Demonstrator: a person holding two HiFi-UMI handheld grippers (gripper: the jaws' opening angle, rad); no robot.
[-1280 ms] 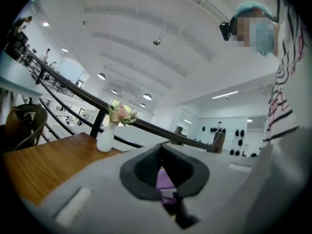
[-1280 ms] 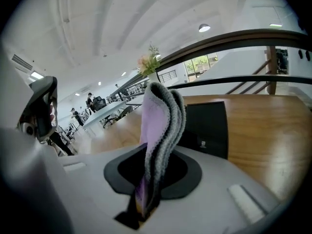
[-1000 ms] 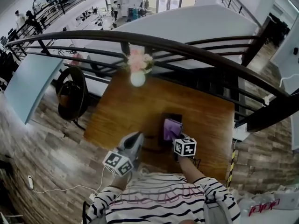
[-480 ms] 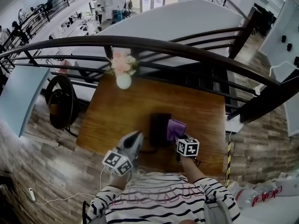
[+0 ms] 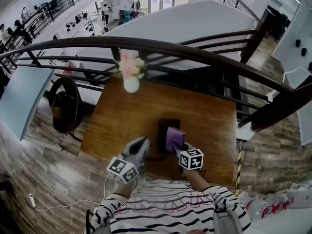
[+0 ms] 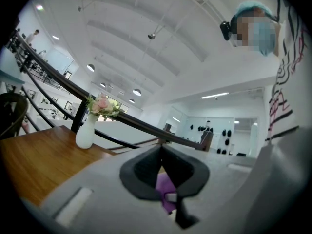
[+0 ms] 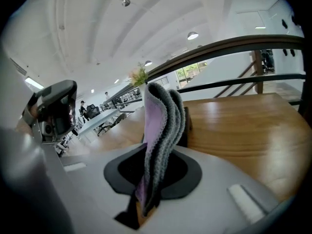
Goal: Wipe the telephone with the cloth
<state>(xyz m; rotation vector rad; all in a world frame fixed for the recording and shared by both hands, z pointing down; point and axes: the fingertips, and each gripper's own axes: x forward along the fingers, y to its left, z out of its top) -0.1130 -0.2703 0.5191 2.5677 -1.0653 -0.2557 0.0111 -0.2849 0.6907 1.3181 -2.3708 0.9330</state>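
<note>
We find no text that we can read here. Red print on a white object (image 5: 300,201) at the lower right is too blurred, and so is the pale lettering across the striped shirt (image 5: 161,221).

The rectangular brown wooden table (image 5: 122,126) carries two items directly on its top. A white ceramic vase of pink flowers (image 5: 131,84) stands upright at the far edge. A dark rectangular telephone (image 5: 163,133) lies flat near the front edge, well apart from the vase.

Bright ceiling lamps, fisheye warp w/ dark corners (close parts blurred).
</note>
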